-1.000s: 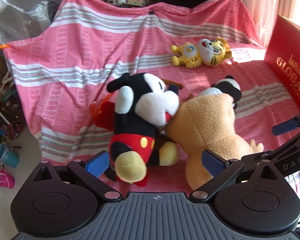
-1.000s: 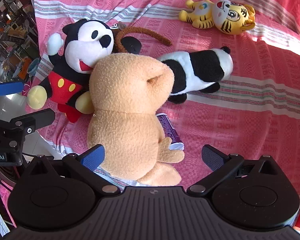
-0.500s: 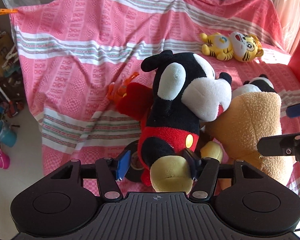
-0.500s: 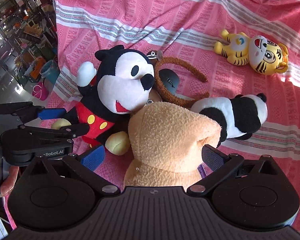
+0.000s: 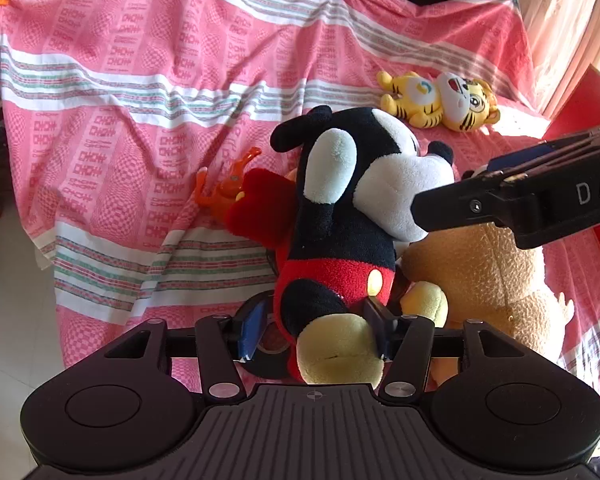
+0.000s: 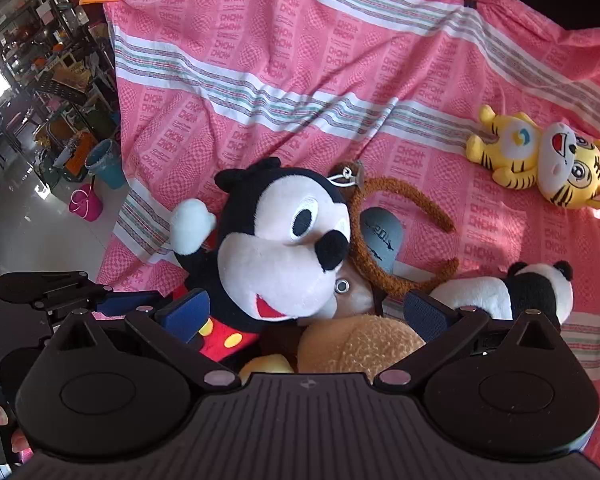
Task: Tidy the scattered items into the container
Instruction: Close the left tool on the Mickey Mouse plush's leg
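My left gripper (image 5: pixel 314 330) is shut on the leg of a Mickey Mouse plush (image 5: pixel 340 216), which stands lifted upright; the plush also shows in the right wrist view (image 6: pixel 284 256). A tan plush bear (image 5: pixel 488 272) lies just right of it. My right gripper (image 6: pixel 304 312) is open, its fingers straddling Mickey's body and the tan bear (image 6: pixel 360 344). A panda plush (image 6: pixel 512 292) and a yellow tiger plush (image 6: pixel 548 156) lie on the pink striped cloth (image 6: pixel 300 72). The container is hard to make out; a red panel (image 5: pixel 588 100) shows at far right.
A brown fuzzy headband (image 6: pixel 400 240) and a grey computer mouse (image 6: pixel 380 240) lie behind Mickey. An orange toy (image 5: pixel 228 188) and a red plush piece (image 5: pixel 260 216) sit left of him. A roll of black tape (image 5: pixel 268 344) lies under my left gripper. The floor lies beyond the cloth's left edge.
My left gripper closed on Mickey's leg and raised him upright. My right gripper moved forward over the tan bear, closer to Mickey, and stayed open.
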`<state>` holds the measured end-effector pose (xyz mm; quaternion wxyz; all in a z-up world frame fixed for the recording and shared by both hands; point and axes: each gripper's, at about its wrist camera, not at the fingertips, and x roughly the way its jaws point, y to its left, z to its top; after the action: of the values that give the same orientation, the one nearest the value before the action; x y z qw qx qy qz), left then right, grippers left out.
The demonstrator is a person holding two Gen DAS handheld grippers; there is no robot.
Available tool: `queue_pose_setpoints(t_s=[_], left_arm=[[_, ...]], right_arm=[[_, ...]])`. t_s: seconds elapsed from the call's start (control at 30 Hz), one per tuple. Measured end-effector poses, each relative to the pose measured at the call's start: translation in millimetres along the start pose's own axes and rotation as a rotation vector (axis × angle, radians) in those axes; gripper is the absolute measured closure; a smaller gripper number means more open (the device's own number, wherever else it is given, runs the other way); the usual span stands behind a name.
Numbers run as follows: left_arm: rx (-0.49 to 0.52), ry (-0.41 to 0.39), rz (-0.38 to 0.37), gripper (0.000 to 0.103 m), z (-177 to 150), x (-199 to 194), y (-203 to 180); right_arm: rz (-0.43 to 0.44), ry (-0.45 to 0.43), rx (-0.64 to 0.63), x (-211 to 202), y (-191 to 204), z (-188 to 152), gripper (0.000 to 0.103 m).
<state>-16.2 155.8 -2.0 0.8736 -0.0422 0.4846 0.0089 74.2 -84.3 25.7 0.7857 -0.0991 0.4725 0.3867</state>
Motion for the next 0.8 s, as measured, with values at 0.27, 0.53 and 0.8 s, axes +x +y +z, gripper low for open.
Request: queue_pose_setpoints(t_s=[0.27,0.53,0.8], left_arm=[[0.061,0.033,-0.043,0.048,5,8,-7],[0.070,0.029,-0.060,0.055,10,1,-6],[0.109,-0.027,-0.091,0.055,27,-18,-19]], right_arm=[[0.045,0.050,0.048,44,2,4,0.007],[0.114,0.001,0.133,30,-9,4,0.030],[0.089,-0.069,0.139,-1,-15,10,0.031]])
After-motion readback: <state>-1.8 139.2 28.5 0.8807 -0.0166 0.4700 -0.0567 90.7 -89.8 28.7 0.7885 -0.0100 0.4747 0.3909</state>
